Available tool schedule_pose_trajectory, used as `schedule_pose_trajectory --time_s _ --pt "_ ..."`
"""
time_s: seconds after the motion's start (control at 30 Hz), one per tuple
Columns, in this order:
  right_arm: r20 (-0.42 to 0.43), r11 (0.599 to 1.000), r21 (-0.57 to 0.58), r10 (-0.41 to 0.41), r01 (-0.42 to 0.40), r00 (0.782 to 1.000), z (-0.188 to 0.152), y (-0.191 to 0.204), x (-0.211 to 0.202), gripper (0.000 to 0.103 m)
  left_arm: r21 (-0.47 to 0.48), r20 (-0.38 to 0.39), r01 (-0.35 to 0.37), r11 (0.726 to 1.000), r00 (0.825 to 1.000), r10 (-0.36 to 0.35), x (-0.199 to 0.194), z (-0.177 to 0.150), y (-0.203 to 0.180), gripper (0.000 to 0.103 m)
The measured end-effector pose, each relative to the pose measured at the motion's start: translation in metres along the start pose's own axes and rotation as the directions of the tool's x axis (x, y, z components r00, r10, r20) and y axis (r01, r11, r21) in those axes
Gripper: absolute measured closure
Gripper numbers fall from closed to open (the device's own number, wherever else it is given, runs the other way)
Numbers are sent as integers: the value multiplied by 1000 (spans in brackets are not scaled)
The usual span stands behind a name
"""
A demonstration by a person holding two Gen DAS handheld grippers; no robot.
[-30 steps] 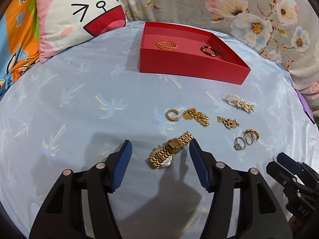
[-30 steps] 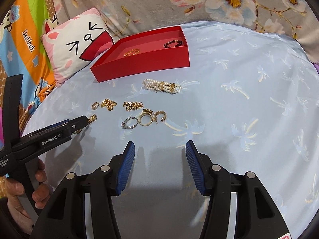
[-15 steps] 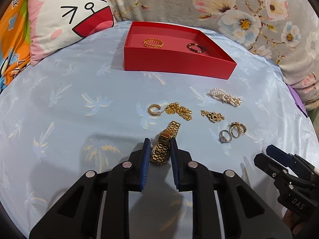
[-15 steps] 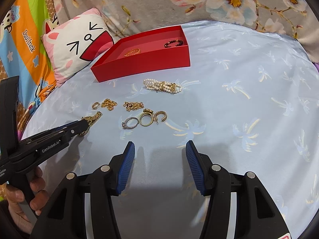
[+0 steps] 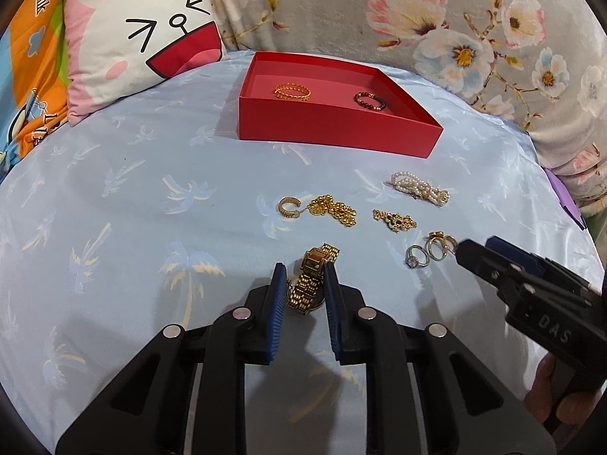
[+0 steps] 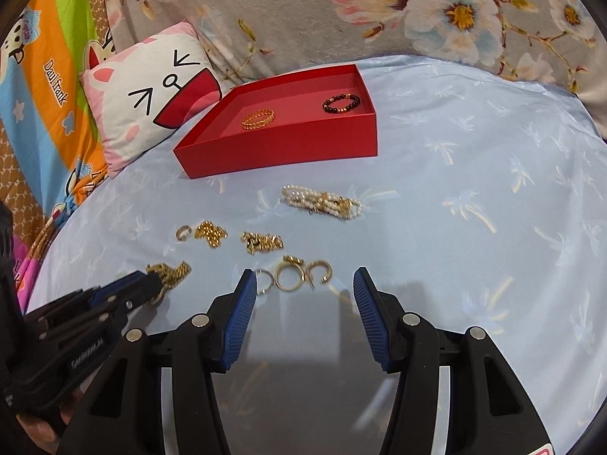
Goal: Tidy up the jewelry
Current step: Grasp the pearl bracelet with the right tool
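My left gripper (image 5: 302,277) is shut on a gold watch (image 5: 312,280), which also shows in the right wrist view (image 6: 169,273). A red tray (image 5: 334,125) at the back holds a gold bangle (image 5: 292,92) and a dark bead bracelet (image 5: 370,100). On the blue cloth lie a gold hoop (image 5: 289,206), a gold chain (image 5: 334,210), a gold charm piece (image 5: 394,220), a pearl bracelet (image 5: 420,189) and rings (image 5: 428,252). My right gripper (image 6: 302,278) is open, its fingertips either side of the rings (image 6: 291,276).
A cat-face pillow (image 5: 140,34) leans at the back left beside a colourful blanket (image 5: 26,76). Floral fabric (image 5: 474,34) rises behind the tray. The tray also shows in the right wrist view (image 6: 280,144).
My left gripper closed on the gold watch, which now stands up between the fingers. My right gripper moved forward toward the rings and stayed open.
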State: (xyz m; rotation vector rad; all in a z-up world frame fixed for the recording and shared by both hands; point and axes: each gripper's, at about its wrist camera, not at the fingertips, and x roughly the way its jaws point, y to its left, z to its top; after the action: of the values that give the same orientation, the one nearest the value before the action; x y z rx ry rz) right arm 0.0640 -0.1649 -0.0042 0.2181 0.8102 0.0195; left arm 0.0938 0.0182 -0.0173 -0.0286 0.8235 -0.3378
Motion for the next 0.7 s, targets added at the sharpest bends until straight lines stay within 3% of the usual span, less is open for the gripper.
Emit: schedule_pose_trajectory --time_s 0.37,0.7 --pt "33 999 -10 -37 37 999 38 -10 25 51 -11 -10 17 1000 1000 -17 2 1 4 84" --pt "-79 994 -109 -9 0 997 62 -16 67 52 -16 -20 21 1000 1000 -21 5 1 5 84"
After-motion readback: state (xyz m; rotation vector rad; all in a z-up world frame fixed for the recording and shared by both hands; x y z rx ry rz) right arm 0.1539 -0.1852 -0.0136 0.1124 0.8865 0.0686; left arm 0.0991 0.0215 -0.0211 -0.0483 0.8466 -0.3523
